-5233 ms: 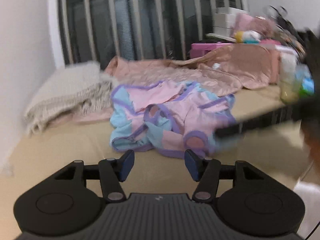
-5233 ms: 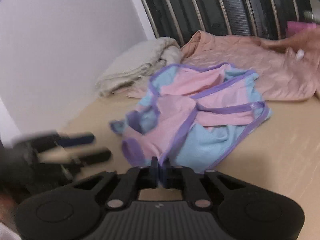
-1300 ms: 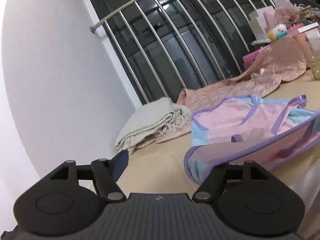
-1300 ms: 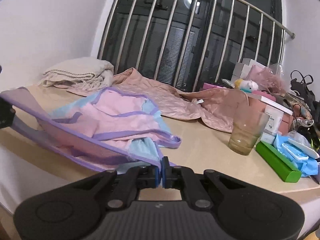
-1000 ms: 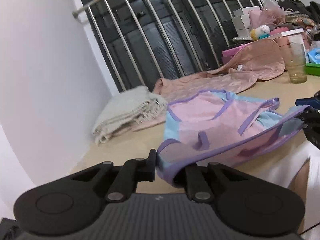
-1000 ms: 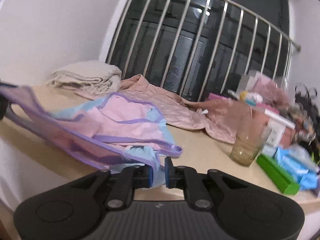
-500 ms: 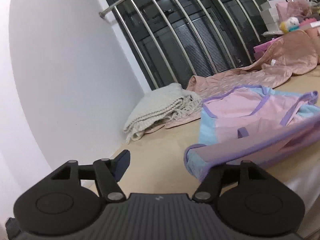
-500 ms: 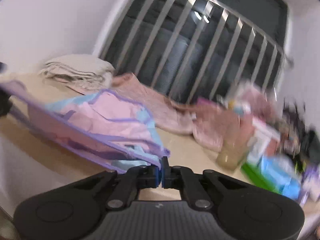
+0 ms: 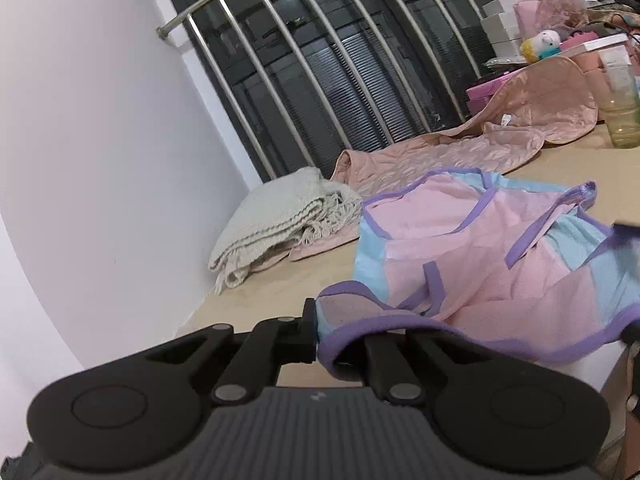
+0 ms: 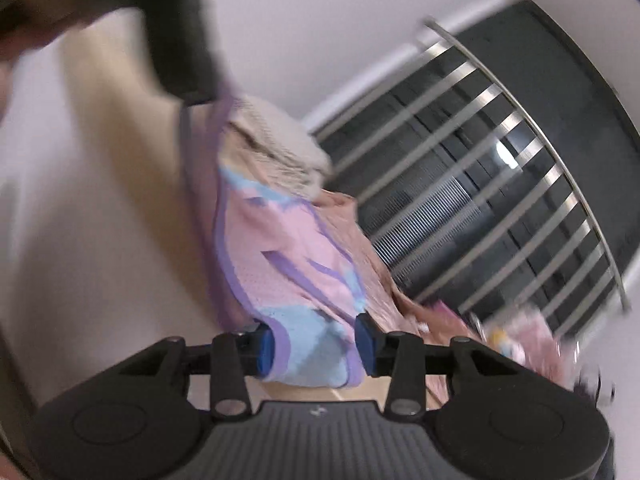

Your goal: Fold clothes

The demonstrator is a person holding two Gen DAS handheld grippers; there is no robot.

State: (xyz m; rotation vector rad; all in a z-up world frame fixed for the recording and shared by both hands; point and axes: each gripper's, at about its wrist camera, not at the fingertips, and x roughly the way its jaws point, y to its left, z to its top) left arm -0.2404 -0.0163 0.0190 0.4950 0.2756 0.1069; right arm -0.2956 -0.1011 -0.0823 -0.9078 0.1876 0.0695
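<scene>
Left gripper (image 9: 320, 336): jaws pinched onto the purple-bound corner of the pink, pale-blue and purple mesh garment (image 9: 472, 248), at the near edge of the beige tabletop (image 9: 256, 292). Grip looks thin — only the hem binding sits between the pads.

Right gripper (image 10: 316, 344): jaws opening, pads parted, with the garment's blue and purple corner lying loosely between them; view heavily blurred and rolled, so contact with either pad cannot be settled.

Garment position: spread over the near part of the tabletop, front edge hanging slightly off toward the person, rear edge close to the quilted dusty-pink garment (image 9: 460, 148) and just right of the folded cream knitted blanket (image 9: 276, 216).

Risks, as judged:
- With the right corner let go, the overhanging hem may sag or slide off the edge — weight on one pinch only.
- A pull by the left gripper alone would skew the cloth, giving a crooked fold line.
- Loose purple straps could tuck under and bunch inside the fold.
- Sweeping rightward risks the amber drinking glass (image 9: 622, 116) at the far right.
</scene>
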